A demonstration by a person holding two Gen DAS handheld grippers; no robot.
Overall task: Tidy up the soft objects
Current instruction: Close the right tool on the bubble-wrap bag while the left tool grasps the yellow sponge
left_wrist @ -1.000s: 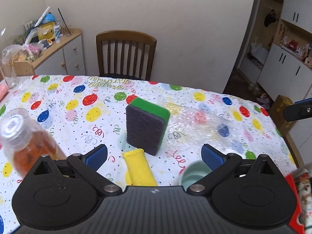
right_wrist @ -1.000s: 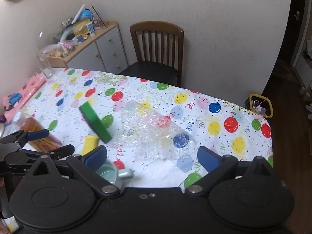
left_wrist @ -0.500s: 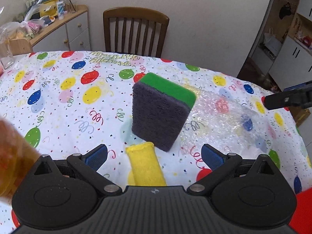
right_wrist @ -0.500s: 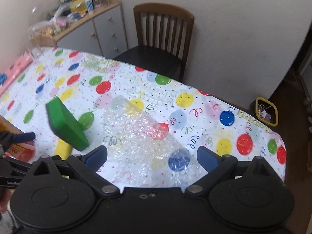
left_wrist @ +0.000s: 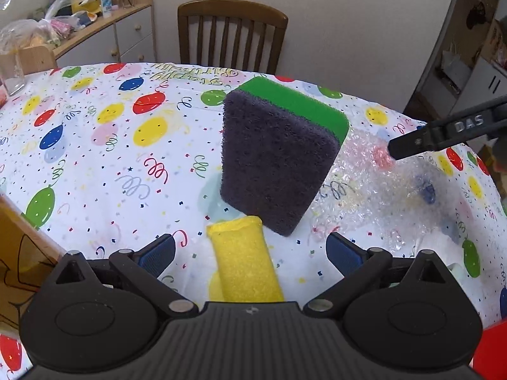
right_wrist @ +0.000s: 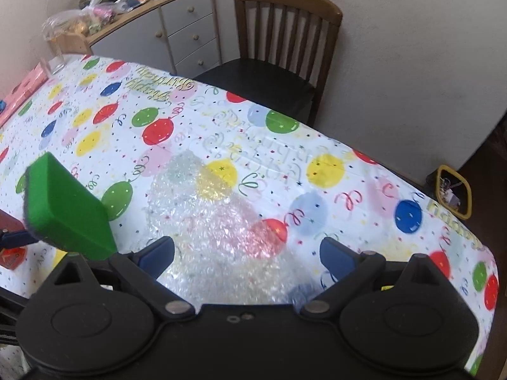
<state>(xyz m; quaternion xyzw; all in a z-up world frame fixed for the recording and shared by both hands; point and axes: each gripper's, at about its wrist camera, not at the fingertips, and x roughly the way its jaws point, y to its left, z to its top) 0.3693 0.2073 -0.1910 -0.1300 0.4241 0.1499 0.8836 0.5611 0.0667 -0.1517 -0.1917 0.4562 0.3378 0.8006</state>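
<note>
A green sponge with a dark scouring face (left_wrist: 279,164) stands on edge on the balloon-print tablecloth (left_wrist: 95,158), leaning over the far end of a flat yellow sponge (left_wrist: 244,266). My left gripper (left_wrist: 250,250) is open, its fingers either side of the yellow sponge. A sheet of clear bubble wrap (right_wrist: 215,221) lies to the right of the sponges. My right gripper (right_wrist: 247,253) is open above the bubble wrap. The green sponge (right_wrist: 66,215) shows at the left of the right wrist view.
A wooden chair (left_wrist: 231,34) stands at the far table edge. A cluttered cabinet (left_wrist: 104,28) is at the back left. An orange bottle (left_wrist: 19,253) sits at my left. A glass (left_wrist: 11,69) stands far left. A yellow bin (right_wrist: 453,190) is on the floor.
Both grippers have moved forward over the table. The sponges and bubble wrap now appear closer, and the orange bottle has slid to the left edge of the view.
</note>
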